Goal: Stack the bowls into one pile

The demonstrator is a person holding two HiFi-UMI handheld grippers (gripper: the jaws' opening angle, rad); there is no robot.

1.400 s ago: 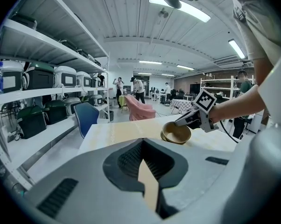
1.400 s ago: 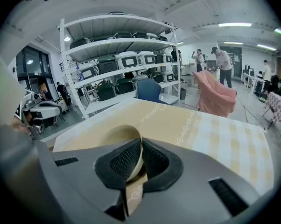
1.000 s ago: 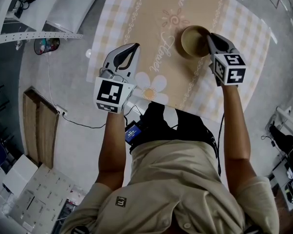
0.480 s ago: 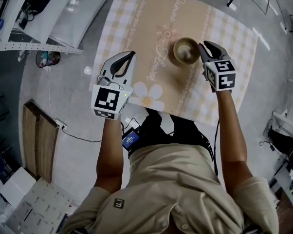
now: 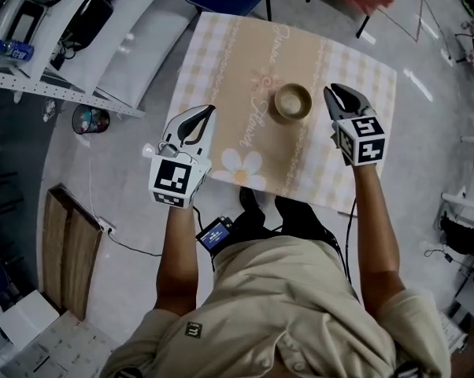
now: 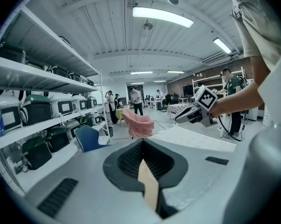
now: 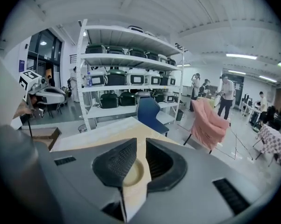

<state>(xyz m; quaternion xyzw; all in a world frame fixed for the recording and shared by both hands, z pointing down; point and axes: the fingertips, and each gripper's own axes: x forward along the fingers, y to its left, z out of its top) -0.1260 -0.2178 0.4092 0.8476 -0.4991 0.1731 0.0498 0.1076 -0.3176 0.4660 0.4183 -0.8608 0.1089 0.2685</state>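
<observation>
**A:** Where are the bowls?

**B:** The tan bowls (image 5: 293,101) sit in 1 pile at upper centre of the head view, on the worktop (image 5: 363,77). I cannot tell how many are nested.

**A:** And the fingers?

**B:** The left gripper (image 5: 205,113) has its fingers closed and empty, at the worktop's left edge. The right gripper (image 5: 336,94) has its fingers a slit apart and empty. It is near the pile's right side and clear of it. Its own view shows only a sliver of rim through the slit.

**A:** Any writing?

**B:** There is cursive script (image 5: 258,115) on the cloth, too small to read.
</observation>
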